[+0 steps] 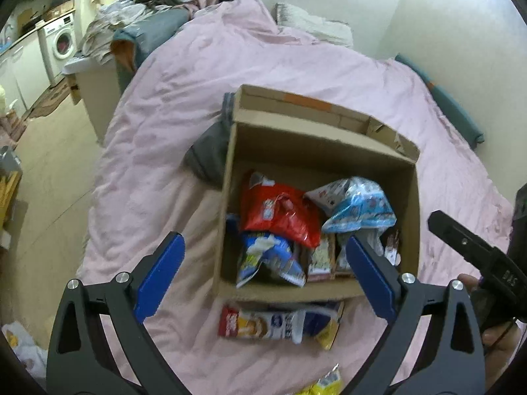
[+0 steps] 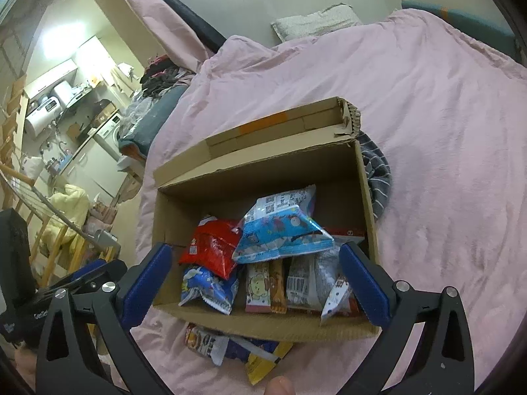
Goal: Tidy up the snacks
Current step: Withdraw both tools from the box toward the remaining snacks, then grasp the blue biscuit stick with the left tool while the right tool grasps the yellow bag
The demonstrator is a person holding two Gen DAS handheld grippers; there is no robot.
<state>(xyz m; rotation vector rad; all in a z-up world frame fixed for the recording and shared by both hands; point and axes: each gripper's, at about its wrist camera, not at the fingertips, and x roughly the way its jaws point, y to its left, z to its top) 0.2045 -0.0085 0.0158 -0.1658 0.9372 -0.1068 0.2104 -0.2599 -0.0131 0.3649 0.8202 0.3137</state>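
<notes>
Above the snack-filled cardboard box (image 1: 321, 151), both grippers' fingers (image 1: 161, 278) (image 2: 364, 283) stand spread.

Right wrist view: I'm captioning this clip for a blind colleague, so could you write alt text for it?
An open cardboard box on a pink bedspread holds snack packets, a red bag and a light blue bag on top. The open, empty right gripper hovers at the box's near edge, and more snack packets lie on the bed in front.
</notes>
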